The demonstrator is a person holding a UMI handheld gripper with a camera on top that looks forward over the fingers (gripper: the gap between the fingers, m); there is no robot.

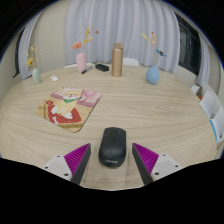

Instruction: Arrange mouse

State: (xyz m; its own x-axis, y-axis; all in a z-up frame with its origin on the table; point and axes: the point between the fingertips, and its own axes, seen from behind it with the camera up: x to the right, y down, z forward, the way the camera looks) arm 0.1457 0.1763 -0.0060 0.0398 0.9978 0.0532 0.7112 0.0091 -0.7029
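— Mouse first: where do we see it?

— We see it lying flat on the pale wooden surface, black and oval, right between the two fingers of our hand-held gripper.

— Do the fingers have hold of it?

— We would say not. The hand-held gripper stands wide open; the magenta pads sit out to either side, and we make out a strip of wood between each pad and the mouse. It rests on the surface on its own.

— What lies beyond it?

— Ahead and to the left we see a mat with a cartoon print, lying at an angle, well apart from the mouse. Along the far edge of the surface stands a row of things: a small vase at the far left, a pink vase with flowers, a small dark object we cannot make out, a tan bottle standing upright, and a blue vase with stems.

— And behind those?

— Pale curtains hang across the back.
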